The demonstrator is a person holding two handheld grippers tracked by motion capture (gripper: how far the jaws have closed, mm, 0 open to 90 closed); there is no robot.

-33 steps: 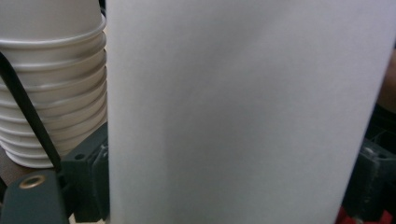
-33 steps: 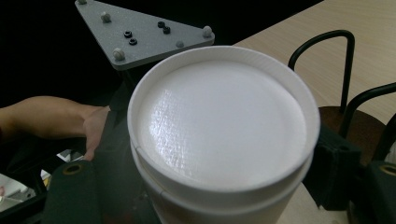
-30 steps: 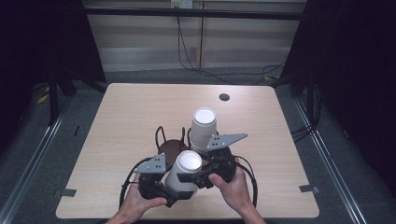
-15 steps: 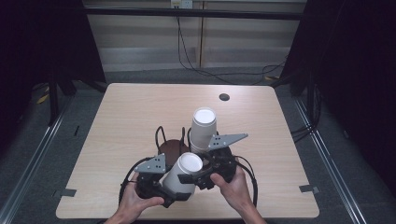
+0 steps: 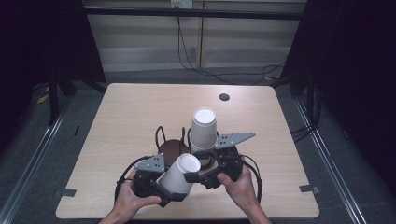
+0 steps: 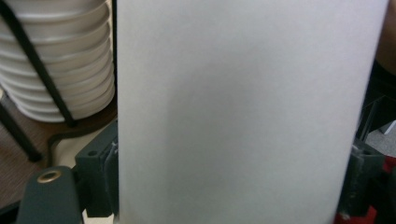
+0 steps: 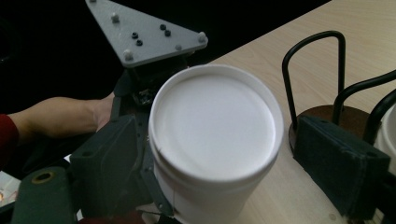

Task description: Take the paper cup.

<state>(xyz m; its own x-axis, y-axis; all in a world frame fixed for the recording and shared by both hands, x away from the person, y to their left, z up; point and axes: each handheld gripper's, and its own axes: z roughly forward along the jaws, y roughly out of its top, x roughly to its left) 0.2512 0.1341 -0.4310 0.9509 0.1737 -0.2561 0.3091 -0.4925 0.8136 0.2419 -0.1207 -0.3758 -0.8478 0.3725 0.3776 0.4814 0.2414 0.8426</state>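
Near the person's edge of the pale wood-grain table [image 5: 121, 116], a white paper cup [image 5: 180, 172] lies tilted between the two tools, its long axis slanting up and away, its flat round bottom aimed toward the stack. That bottom shows as a smooth matt disc with a raised rim. The left gripper [image 5: 161, 186] has just been closing its jaws, and they now press the cup's plain side wall from both flanks. The right gripper [image 5: 198, 176] reaches in from the other side; one padded jaw stands clear of the cup's base, the other close beside it, so its jaws are apart with the cup between them. Just beyond stands a stack of white cups [image 5: 204, 130], upside down, in a black wire holder [image 5: 161, 135] on a round brown base.
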